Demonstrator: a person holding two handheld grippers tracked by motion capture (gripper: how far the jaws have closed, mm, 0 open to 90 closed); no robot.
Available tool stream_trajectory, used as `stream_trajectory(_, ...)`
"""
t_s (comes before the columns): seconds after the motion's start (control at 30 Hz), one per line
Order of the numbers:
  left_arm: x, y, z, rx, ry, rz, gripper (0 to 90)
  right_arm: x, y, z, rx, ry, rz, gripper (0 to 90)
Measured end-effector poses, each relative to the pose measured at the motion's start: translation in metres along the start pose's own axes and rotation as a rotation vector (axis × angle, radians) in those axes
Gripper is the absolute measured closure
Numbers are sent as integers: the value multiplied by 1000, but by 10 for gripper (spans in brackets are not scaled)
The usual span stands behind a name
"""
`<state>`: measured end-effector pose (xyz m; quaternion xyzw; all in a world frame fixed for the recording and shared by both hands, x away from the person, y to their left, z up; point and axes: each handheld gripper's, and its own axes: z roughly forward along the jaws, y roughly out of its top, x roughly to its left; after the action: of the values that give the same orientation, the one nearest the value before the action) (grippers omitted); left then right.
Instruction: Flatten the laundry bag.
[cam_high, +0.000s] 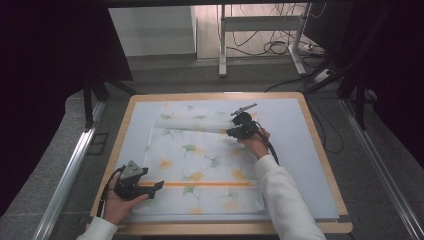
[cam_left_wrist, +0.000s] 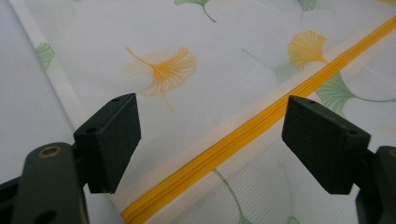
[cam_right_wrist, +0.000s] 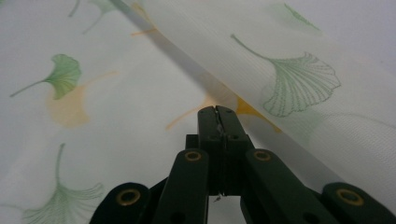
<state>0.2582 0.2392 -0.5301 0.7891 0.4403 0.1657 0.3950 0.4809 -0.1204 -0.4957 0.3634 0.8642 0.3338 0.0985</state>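
A translucent white mesh bag printed with green and yellow ginkgo leaves (cam_high: 200, 160) lies flat on the pale grey mat (cam_high: 300, 150) that covers the wooden bench (cam_high: 320, 145), occupying the centre and left of the mat. An orange zipper (cam_high: 200, 184) runs left to right across the near part of the bag. The far edge of the bag is folded over toward the near side, forming a raised flap (cam_high: 192, 120). The left hand-held gripper (cam_high: 150, 187) rests at the near left corner of the bag, at the left end of the zipper; its jaws stand wide apart, with the zipper (cam_left_wrist: 243, 140) passing between them and neither pad pressing on it. The right hand-held gripper (cam_high: 234, 132) is at the far right of the bag, at the folded flap; in the right gripper view its jaws are closed together on a thin layer of the mesh (cam_right_wrist: 218, 122). No brand, label or legible writing is visible on the bag, the mat or either hand-held gripper.
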Motion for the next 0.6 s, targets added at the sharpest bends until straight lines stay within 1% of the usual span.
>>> stream_trajectory(0.1, 0, 0, 0, 0, 0, 0, 193, -5, 0, 6, 14, -25, 9, 891)
stream_trajectory(0.13, 1, 0, 0, 0, 0, 1, 193, -5, 0, 6, 14, -25, 9, 891)
stream_trajectory(0.17, 1, 0, 0, 1, -1, 0, 192, -9, 1, 10, 23, -48, 11, 891)
stream_trajectory(0.2, 1, 0, 0, 1, -1, 0, 192, -9, 1, 10, 23, -48, 11, 891)
stream_trajectory(0.23, 1, 0, 0, 1, -2, -1, 192, -14, 2, 12, 23, -68, 26, 891)
stream_trajectory(0.27, 0, 0, 0, 2, -3, 0, 192, -18, 4, 13, 17, -75, 39, 891)
stream_trajectory(0.3, 0, 0, 0, 2, -3, 0, 192, -18, 4, 13, 17, -75, 39, 891)
stream_trajectory(0.33, -1, 0, 1, 4, -6, 2, 192, -25, 8, 14, 1, -82, 71, 891)
stream_trajectory(0.37, -1, 0, 1, 5, -7, 2, 192, -29, 11, 15, -5, -87, 86, 891)
stream_trajectory(0.4, -1, 0, 1, 5, -7, 2, 192, -29, 11, 15, -5, -87, 86, 891)
stream_trajectory(0.43, -1, 0, 1, 6, -6, 5, 192, -36, 15, 18, 5, -106, 99, 891)
stream_trajectory(0.47, -1, 0, 2, 7, -6, 5, 192, -40, 16, 21, 4, -115, 109, 892)
stream_trajectory(0.57, 0, 0, 1, 6, -7, 3, 192, -50, 19, 26, 3, -128, 142, 892)
stream_trajectory(0.6, 0, 0, 1, 6, -7, 3, 192, -50, 19, 26, 3, -128, 142, 892)
